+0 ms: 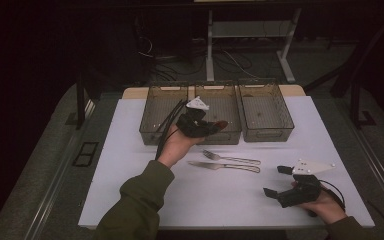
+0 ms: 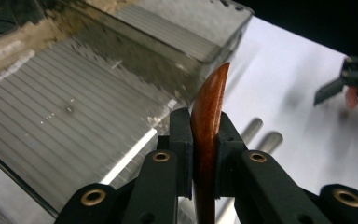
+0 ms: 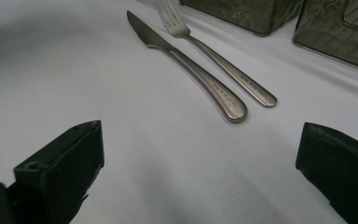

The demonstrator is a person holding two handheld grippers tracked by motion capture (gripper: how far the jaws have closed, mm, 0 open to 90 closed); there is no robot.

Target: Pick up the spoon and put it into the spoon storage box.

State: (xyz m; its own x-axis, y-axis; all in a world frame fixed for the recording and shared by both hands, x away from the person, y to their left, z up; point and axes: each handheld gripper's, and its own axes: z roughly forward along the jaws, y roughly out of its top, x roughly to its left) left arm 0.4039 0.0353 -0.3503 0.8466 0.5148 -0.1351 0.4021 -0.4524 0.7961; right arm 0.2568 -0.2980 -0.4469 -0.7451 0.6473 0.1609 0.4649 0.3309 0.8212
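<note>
Your left gripper (image 2: 204, 154) clamps its fingers on a wooden spoon (image 2: 209, 116) above the middle bin (image 1: 225, 107); your right gripper (image 3: 200, 172) rests on the worktop (image 1: 220, 195), fingers apart.

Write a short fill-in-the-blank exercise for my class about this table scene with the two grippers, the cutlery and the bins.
1. The left gripper is shut on a reddish-brown ____ utensil.
2. At the far side of the white table stand ____ clear bins in a row.
3. On the table lie a metal fork and a metal ____.
4. The jaws of the right gripper stand ____ with nothing between them.

Missing words: wooden; three; knife; open
</note>
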